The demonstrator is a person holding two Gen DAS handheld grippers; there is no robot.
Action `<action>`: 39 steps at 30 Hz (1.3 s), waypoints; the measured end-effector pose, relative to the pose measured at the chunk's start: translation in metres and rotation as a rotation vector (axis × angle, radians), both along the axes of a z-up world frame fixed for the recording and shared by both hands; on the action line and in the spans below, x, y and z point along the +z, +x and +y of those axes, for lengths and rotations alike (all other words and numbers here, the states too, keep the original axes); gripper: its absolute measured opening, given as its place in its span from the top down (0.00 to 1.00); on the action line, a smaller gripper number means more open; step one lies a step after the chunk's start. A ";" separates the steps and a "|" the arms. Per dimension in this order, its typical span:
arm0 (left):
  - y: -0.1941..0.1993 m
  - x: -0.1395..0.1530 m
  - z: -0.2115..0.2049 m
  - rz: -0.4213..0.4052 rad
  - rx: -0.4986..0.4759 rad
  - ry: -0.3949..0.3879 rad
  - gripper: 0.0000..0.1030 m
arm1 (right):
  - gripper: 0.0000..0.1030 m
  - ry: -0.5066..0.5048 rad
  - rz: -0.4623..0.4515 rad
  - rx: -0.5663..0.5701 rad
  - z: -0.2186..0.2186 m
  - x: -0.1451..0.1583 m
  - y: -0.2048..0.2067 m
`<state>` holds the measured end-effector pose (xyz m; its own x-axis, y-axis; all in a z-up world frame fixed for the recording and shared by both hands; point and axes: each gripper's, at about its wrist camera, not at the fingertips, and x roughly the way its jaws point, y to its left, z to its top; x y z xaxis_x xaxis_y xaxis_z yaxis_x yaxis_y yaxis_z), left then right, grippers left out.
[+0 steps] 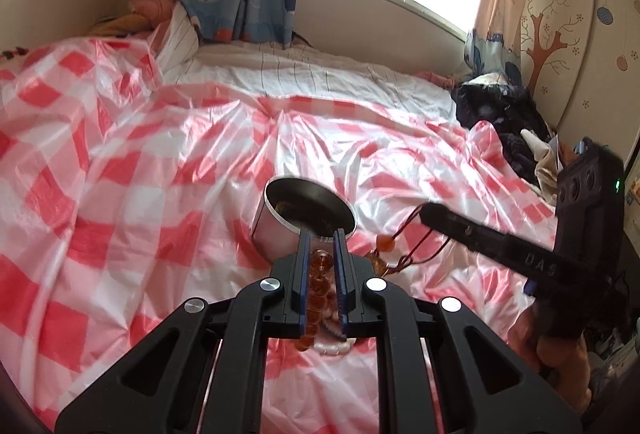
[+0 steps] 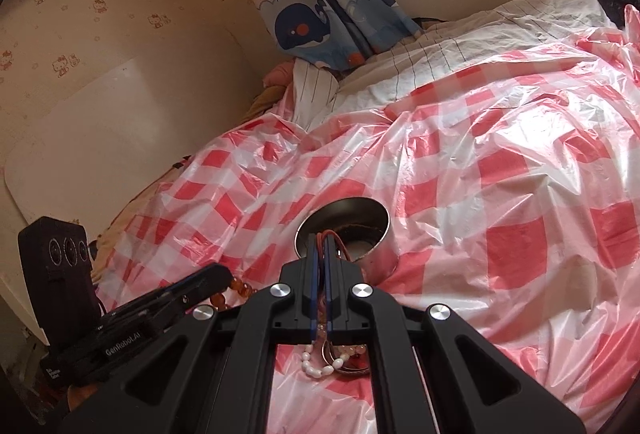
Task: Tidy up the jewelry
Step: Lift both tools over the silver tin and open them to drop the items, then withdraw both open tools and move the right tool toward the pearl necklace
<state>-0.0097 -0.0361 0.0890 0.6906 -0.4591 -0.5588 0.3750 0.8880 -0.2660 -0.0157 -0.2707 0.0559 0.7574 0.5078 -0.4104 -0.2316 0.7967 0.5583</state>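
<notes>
From my left wrist camera, the left gripper (image 1: 321, 234) has its jaws narrowed onto an amber bead bracelet (image 1: 318, 284), whose strand runs lengthwise along the fingers and droops out below them. Just beyond the tips a steel cup (image 1: 280, 230) stands open-mouthed on the red-checked plastic sheet (image 1: 120, 170). To its right, the right gripper (image 1: 430, 212) reaches in level, a red cord necklace (image 1: 404, 238) hanging from its tip in loops; its beads are blurred.

From my right wrist camera, the right gripper (image 2: 320, 240) is pinched nearly flat on the red cord necklace (image 2: 334, 236), which arches over the steel cup (image 2: 376, 234) rim. A white pearl strand (image 2: 316, 364) lies under the fingers, half hidden, tangled with other pieces I cannot sort out. The left gripper (image 2: 224, 274) enters low left, amber beads (image 2: 240, 288) by its tip.
</notes>
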 end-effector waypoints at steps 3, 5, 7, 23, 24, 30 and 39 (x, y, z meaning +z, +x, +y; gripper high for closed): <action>0.006 0.011 -0.005 -0.003 -0.004 -0.032 0.90 | 0.97 0.026 -0.002 0.008 -0.003 0.003 0.001; 0.011 0.018 -0.011 -0.014 -0.011 -0.061 0.90 | 0.97 0.034 -0.004 0.012 -0.005 0.007 0.006; 0.015 0.023 -0.015 -0.017 -0.018 -0.092 0.90 | 0.97 0.042 -0.011 0.016 -0.007 0.010 0.011; 0.092 -0.022 -0.001 0.124 0.170 -0.101 0.69 | 0.97 0.022 0.000 0.087 0.019 0.021 0.075; 0.087 -0.023 0.005 0.122 0.176 -0.094 0.67 | 0.97 -0.041 0.029 0.083 0.027 0.017 0.081; 0.041 -0.034 0.016 0.117 0.167 -0.009 0.45 | 0.61 -0.190 0.142 -0.030 0.024 -0.011 0.072; -0.014 -0.085 -0.004 0.123 0.085 0.210 0.36 | 0.49 -0.100 0.303 -0.100 -0.013 -0.062 -0.010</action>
<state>-0.0236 -0.0397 0.0037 0.6430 -0.2674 -0.7176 0.2731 0.9555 -0.1113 -0.0254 -0.2842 -0.0056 0.6373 0.3831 -0.6686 0.0150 0.8614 0.5078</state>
